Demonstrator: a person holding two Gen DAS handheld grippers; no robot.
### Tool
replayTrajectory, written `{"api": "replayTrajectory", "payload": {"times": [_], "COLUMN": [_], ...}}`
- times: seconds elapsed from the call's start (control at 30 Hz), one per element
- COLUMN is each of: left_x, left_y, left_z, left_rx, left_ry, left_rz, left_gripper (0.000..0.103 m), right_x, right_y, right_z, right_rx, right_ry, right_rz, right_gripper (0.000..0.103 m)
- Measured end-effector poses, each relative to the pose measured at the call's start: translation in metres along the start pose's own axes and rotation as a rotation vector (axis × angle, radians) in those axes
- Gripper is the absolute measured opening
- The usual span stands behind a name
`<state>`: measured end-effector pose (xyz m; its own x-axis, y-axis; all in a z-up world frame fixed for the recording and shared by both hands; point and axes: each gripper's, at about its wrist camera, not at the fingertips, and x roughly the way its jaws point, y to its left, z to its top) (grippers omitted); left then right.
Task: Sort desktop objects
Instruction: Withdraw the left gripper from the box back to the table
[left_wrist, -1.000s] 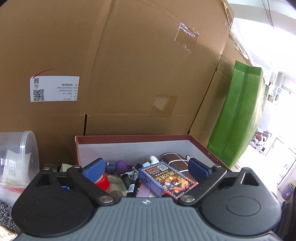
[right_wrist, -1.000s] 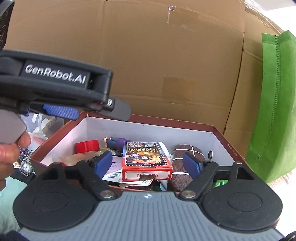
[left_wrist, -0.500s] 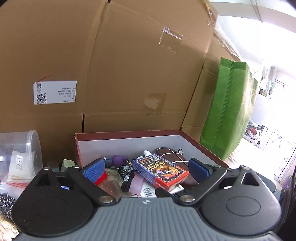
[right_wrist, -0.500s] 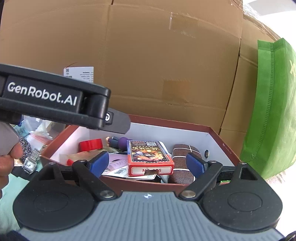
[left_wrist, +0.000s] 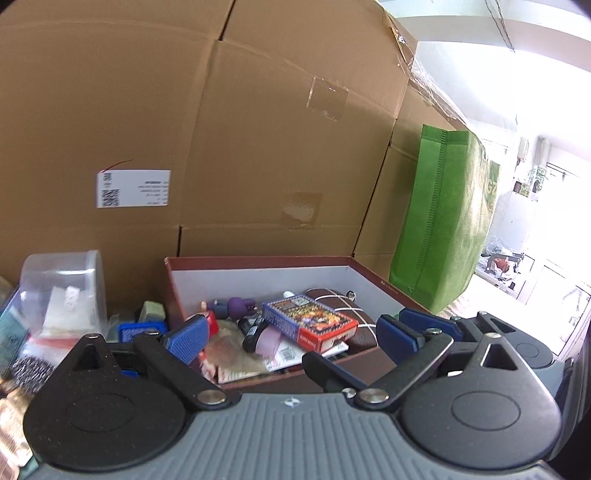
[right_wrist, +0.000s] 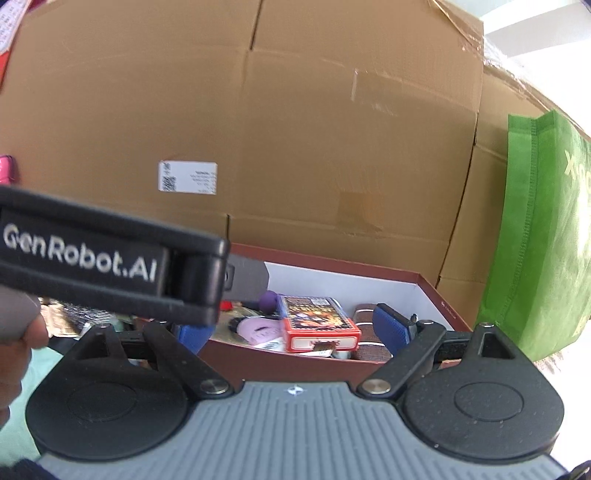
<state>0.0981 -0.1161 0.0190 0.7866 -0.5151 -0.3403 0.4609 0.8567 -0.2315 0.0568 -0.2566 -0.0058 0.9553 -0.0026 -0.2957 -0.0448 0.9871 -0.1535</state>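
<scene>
A red-brown open box with a white inside holds a pack of playing cards, a purple figure, a black marker, a red tape roll and a brown case. My left gripper hangs open just before the box's near wall, nothing between its blue pads. My right gripper is open too, in front of the same box, with the card pack beyond its fingers. The left gripper's black body hides the box's left part there.
Tall cardboard cartons stand close behind the box. A green fabric bag leans at the right. Left of the box are a clear plastic tub, a small blue item and loose clutter. A hand shows at the left edge.
Both grippers have drawn back from the box, which now looks smaller and farther off. The right jaws stand slightly wider. Nothing in the box has moved.
</scene>
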Motion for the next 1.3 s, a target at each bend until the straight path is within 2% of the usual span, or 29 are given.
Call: {"api": "replayTrajectory", "payload": {"times": [0.3, 0.6, 0.77, 1.07, 1.3], "left_x": [-0.031, -0.061, -0.080, -0.099, -0.100], "left_y": [0.019, 0.050, 0.065, 0.114, 0.158], "left_z": [-0.025, -0.048, -0.059, -0.068, -0.073], "left_rx": [-0.077, -0.185, -0.201, -0.288, -0.312], "left_ry": [0.021, 0.066, 0.079, 0.067, 0.089], "left_rz": [0.053, 0.100, 0.135, 0.263, 0.384], "left_gripper": [0.100, 0.100, 0.100, 0.100, 0.099], "right_x": [-0.016, -0.023, -0.024, -0.015, 0.000], "right_y": [0.033, 0.082, 0.108, 0.140, 0.156], "right_z": [-0.007, -0.013, -0.017, -0.024, -0.029], "right_rx": [-0.037, -0.099, -0.129, -0.123, -0.107], "right_ry": [0.001, 0.020, 0.039, 0.096, 0.159], "right_rz": [0.104, 0.260, 0.325, 0.417, 0.471], "right_gripper": [0.089, 0.089, 0.089, 0.089, 0.089]}}
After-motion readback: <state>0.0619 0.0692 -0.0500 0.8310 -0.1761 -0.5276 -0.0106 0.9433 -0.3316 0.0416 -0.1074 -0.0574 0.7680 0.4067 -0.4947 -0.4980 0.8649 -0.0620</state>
